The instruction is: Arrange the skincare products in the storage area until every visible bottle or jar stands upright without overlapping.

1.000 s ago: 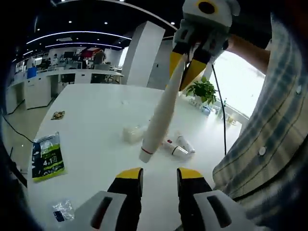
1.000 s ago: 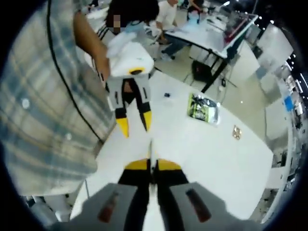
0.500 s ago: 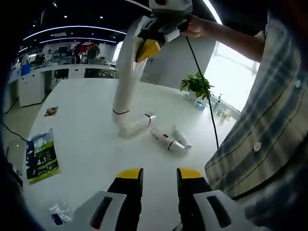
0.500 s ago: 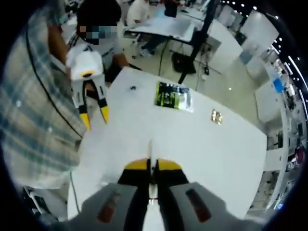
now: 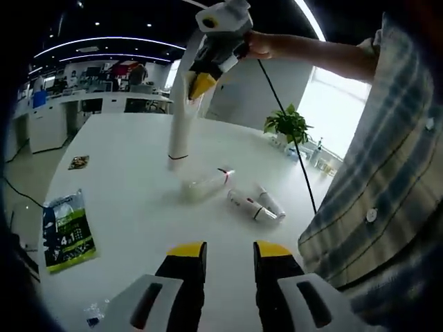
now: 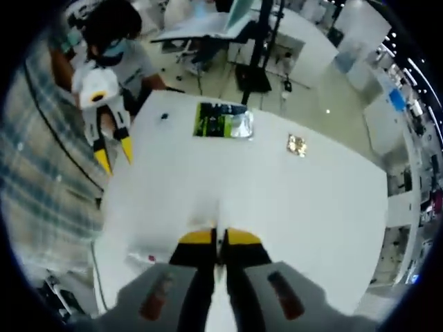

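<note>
A long white tube (image 5: 181,117) hangs nearly upright, its banded cap end down close to the white table (image 5: 131,207); whether it touches I cannot tell. My right gripper (image 5: 201,81) is shut on its upper end, and between that gripper's (image 6: 219,238) own jaws only the thin edge of the tube (image 6: 217,220) shows. Lying on the table to the tube's right are a translucent bottle (image 5: 204,185) with a red band and two small white bottles (image 5: 248,206) side by side. My left gripper (image 5: 228,250) is open and holds nothing, low over the near table; the left gripper (image 6: 114,153) also appears in the right gripper view.
A green packet (image 5: 66,232) lies near the table's left edge, with a small gold packet (image 5: 78,162) beyond it and a clear wrapper (image 5: 97,311) nearer. A potted plant (image 5: 291,128) stands at the far right. A person's plaid sleeve (image 5: 387,173) fills the right side.
The right gripper has carried the white tube from slanted over the lying bottles to the far left of them and turned it almost upright, cap end down. The left gripper stayed open.
</note>
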A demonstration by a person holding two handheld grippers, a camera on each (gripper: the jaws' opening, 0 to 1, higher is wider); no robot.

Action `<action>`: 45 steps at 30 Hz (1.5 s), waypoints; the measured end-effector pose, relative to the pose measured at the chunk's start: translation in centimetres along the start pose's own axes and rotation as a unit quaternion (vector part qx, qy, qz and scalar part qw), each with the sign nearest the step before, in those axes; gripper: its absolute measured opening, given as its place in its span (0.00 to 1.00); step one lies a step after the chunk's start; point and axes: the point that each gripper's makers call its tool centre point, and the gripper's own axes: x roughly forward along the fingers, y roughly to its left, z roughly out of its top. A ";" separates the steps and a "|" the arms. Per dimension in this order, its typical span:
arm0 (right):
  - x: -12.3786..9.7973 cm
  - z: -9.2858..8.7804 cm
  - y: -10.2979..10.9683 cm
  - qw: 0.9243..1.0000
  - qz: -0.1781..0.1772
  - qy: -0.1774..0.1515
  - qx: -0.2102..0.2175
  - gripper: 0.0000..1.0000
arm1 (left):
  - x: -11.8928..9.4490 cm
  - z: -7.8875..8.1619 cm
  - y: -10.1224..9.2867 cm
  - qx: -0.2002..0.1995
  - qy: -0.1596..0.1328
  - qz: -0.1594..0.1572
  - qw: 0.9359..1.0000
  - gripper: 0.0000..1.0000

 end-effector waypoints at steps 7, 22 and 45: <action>0.9 -1.4 -1.6 0.999 0.010 -0.006 0.038 0.01 | 0.1 0.1 0.6 -0.002 0.000 0.004 1.000 0.27; 0.9 -6.2 -2.6 0.996 0.004 0.009 0.083 0.02 | 0.5 0.5 1.9 -0.006 0.007 0.008 1.000 0.27; 0.0 -12.3 -2.0 0.990 -0.007 0.011 0.139 0.02 | 1.5 1.3 1.3 0.006 0.021 -0.010 1.000 0.27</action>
